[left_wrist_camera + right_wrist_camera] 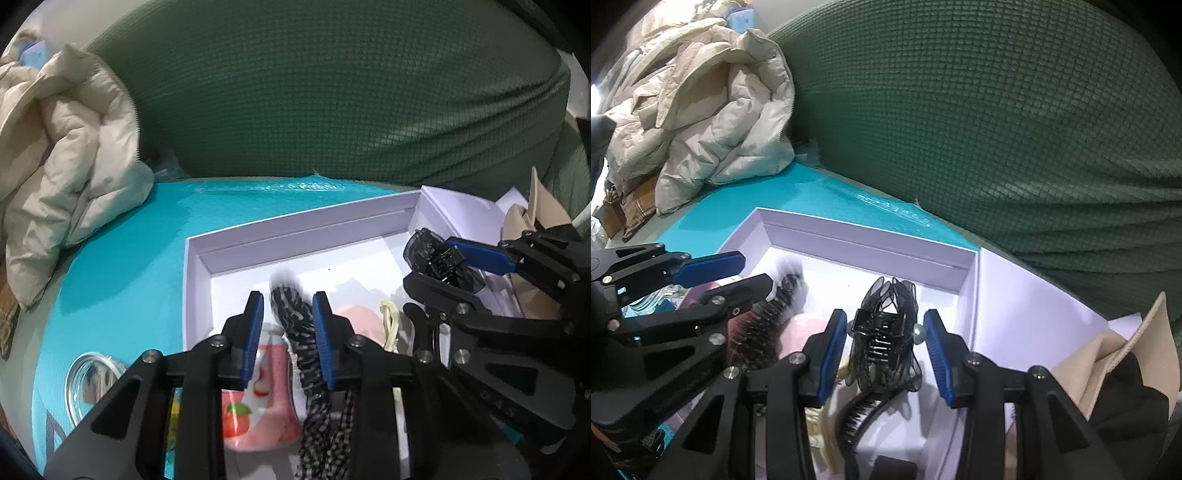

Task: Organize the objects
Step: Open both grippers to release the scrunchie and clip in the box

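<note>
Both grippers over a white box (295, 229) on a teal mat (122, 266), green cushion (332, 92) behind. Left gripper (288, 332): fingers pressed to both sides of a black-and-white checked scrunchie (295, 325), blurred at its tip, lifted above the box floor. Right gripper (886, 350): fingers parted, flanking a black mesh hair claw (886, 332) but apart from it; claw rests inside the box. Cream puffer jacket (713, 122) at left.

Right gripper (884, 352) over the white box (871, 240).
Its blue pads (938, 350) flank a black mesh hair clip (886, 332) without touching it; the left gripper (738, 273) enters alongside.
</note>
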`<state>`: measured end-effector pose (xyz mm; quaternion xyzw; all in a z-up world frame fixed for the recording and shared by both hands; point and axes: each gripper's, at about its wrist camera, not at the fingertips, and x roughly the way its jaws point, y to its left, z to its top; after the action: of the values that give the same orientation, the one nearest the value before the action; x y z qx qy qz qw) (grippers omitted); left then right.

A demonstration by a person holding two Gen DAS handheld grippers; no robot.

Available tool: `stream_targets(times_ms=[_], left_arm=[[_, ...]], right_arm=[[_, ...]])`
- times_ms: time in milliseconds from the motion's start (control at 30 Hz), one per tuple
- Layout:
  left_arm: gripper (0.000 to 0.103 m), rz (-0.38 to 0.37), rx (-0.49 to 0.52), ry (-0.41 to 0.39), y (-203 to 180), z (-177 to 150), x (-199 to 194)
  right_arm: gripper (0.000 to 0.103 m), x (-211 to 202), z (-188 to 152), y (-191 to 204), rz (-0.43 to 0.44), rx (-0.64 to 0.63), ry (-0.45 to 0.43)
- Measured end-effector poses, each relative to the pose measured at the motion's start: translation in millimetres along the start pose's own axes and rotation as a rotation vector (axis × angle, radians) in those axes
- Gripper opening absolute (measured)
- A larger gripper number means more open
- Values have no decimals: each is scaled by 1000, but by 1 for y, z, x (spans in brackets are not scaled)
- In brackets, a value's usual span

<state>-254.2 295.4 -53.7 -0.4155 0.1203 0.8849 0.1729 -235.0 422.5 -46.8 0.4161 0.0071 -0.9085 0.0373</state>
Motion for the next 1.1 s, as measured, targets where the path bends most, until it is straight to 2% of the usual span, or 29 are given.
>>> stream_targets(times_ms=[100,233,333,467,667,833,1000,1100], left_arm=[[35,-7,-16,-9,6,-3,-9],[39,-39,-6,-16,11,-5,-17],[45,-44,43,-32,5,-9,-22],[52,-54,49,-44,2,-13,-28],[59,-62,6,-39,15,-16,-39],[63,-72,-4,-38,25,-18,-51],[73,-46,47,-61,30,-26,-61],[74,-45,61,-60,33,-28,-59]], right_arm=[[43,-2,0,1,8,41,-16],[43,-14,-14,0,14,154,-20],[43,-26,-24,4,-5,167,-51],[43,-32,-30,5,-38,194,-39],[43,-52,-19,20,-121,128,-45],[43,-64,-16,32,-116,118,-33],[44,-59,-21,44,-125,116,-3],[46,-53,-27,49,-126,127,12]])
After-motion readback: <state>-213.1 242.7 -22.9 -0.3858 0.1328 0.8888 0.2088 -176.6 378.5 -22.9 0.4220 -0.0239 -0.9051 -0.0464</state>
